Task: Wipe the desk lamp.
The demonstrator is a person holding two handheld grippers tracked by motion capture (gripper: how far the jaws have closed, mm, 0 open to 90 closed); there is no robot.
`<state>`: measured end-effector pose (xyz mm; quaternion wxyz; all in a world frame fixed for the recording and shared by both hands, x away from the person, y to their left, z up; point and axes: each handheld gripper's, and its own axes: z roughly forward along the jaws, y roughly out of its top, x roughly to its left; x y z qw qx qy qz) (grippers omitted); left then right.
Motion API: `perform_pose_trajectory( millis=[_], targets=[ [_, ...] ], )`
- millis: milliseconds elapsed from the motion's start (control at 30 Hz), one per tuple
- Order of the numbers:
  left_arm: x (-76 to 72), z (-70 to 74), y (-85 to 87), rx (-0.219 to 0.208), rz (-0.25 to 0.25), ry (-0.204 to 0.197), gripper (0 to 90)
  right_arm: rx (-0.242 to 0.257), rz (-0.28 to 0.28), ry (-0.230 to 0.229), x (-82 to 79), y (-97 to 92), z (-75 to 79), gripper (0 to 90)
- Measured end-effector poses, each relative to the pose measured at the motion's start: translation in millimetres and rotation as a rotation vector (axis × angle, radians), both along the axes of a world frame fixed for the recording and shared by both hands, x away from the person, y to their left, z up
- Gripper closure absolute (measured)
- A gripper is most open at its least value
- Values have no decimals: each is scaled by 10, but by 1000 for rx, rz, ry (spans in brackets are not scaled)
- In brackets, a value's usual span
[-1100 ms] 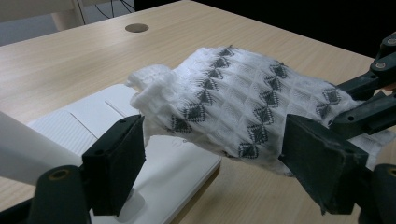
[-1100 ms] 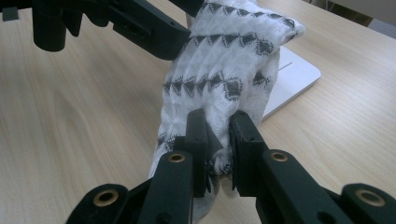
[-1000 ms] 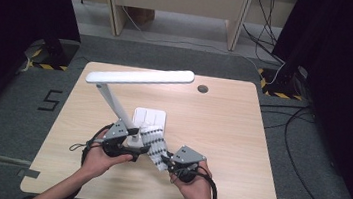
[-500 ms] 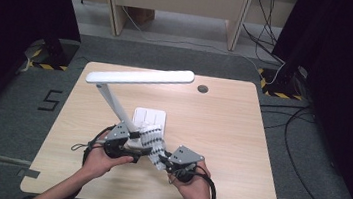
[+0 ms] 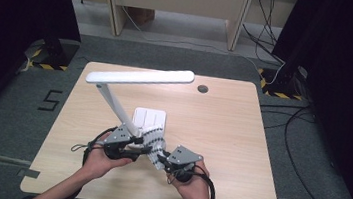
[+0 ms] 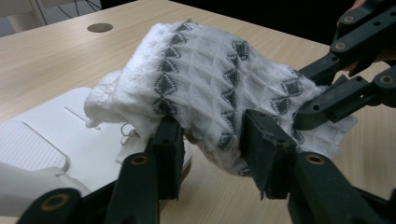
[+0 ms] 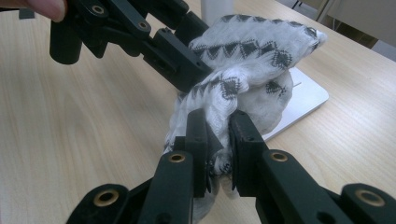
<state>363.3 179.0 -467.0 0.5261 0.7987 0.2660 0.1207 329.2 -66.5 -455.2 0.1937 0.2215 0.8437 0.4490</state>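
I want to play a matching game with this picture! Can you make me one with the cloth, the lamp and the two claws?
Things:
1. cloth
2. lamp
3. left claw
4. right claw

Descriptions:
A. pinches a bunched corner of the fabric tight
B. white with grey diamonds
C. stands on the table, long head level
D. has just been closing around the fabric's edge

Pairs: 1-B, 2-C, 3-D, 4-A

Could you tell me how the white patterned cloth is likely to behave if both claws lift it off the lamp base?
The cloth would probably sag: it already bunches and folds between the left claw, whose jaws have just been closing around it, and the right claw. It looks thin and knitted, so likely light. Its textured weave suggests little slipping, though loose threads might snag on the lamp base.
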Motion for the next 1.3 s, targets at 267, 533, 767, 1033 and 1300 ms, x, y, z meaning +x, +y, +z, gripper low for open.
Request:
perform_pose_trajectory(
  millis=[267, 533, 767, 1033, 1300],
  targets=[
    [-42, 5, 9, 28, -13, 1, 763, -2, 4, -11, 4, 16, 18, 802],
    [-54, 38, 45, 31, -13, -24, 816, -5, 5, -26, 13, 60, 47, 797],
    [-76, 67, 89, 21, -8, -34, 832, -6, 13, -31, 19, 88, 76, 788],
    [-99, 115, 144, 8, 7, -41, 839, 6, 18, -23, 28, 114, 112, 737],
    [-126, 151, 189, -1, 33, -58, 840, 24, 21, -12, 31, 122, 138, 630]
  ],
)
